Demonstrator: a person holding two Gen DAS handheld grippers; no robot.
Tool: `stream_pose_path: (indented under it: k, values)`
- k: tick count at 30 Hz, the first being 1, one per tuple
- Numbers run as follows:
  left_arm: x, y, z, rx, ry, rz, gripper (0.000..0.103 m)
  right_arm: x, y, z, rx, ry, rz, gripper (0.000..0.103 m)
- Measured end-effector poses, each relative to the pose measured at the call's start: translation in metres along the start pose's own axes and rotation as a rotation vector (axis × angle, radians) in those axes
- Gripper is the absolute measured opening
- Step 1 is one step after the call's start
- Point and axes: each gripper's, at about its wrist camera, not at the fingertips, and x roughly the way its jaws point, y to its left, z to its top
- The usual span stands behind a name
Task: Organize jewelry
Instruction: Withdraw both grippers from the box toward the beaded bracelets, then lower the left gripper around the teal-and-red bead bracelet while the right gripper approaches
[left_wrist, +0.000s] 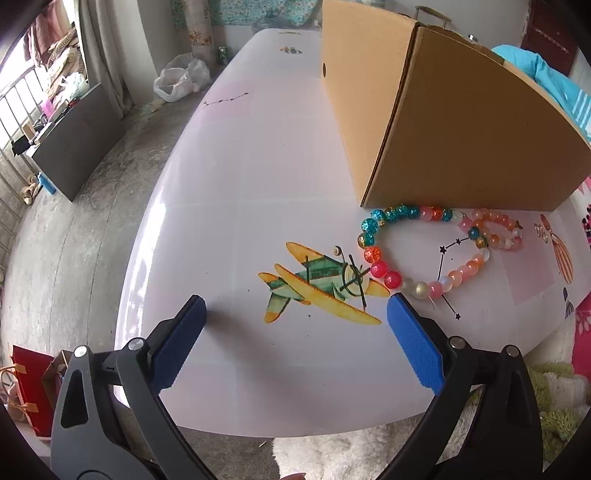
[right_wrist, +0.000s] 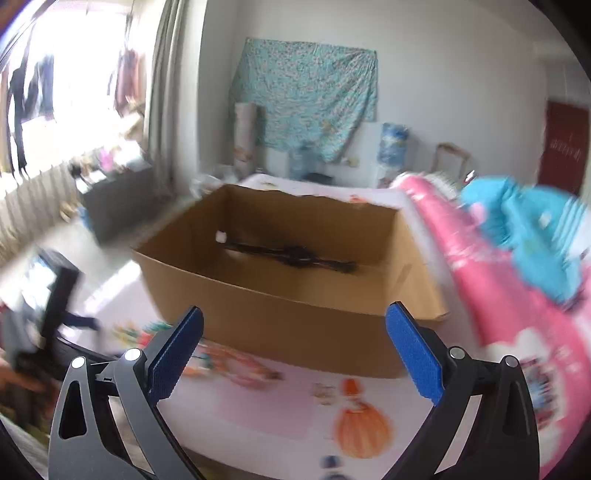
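A large beaded bracelet (left_wrist: 373, 254) of teal, red and pink beads lies on the white table (left_wrist: 258, 166), against the cardboard box (left_wrist: 443, 122). A smaller pink-orange bracelet (left_wrist: 496, 229) lies just right of it, touching it. My left gripper (left_wrist: 295, 308) is open and empty above an airplane sticker, its right fingertip close to the large bracelet. My right gripper (right_wrist: 293, 317) is open and empty in front of the open box (right_wrist: 295, 295). A dark item (right_wrist: 295, 256) and a small white thing lie inside. The beads (right_wrist: 147, 332) show blurred at the left.
A pink and blue bundle (right_wrist: 517, 258) lies right of the box. A white fluffy rug (left_wrist: 369, 450) lies below the table's near edge. A dark cabinet (left_wrist: 74, 144), a plastic bag (left_wrist: 181, 79) and a red bag (left_wrist: 33, 387) stand on the floor at left.
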Motion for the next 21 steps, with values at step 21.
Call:
stream_pose_path:
  k: [21]
  values:
    - [-0.031, 0.007, 0.001, -0.038, -0.153, -0.14, 0.091, 0.049, -0.016, -0.064, 0.331, 0.313, 0.269, 0.094]
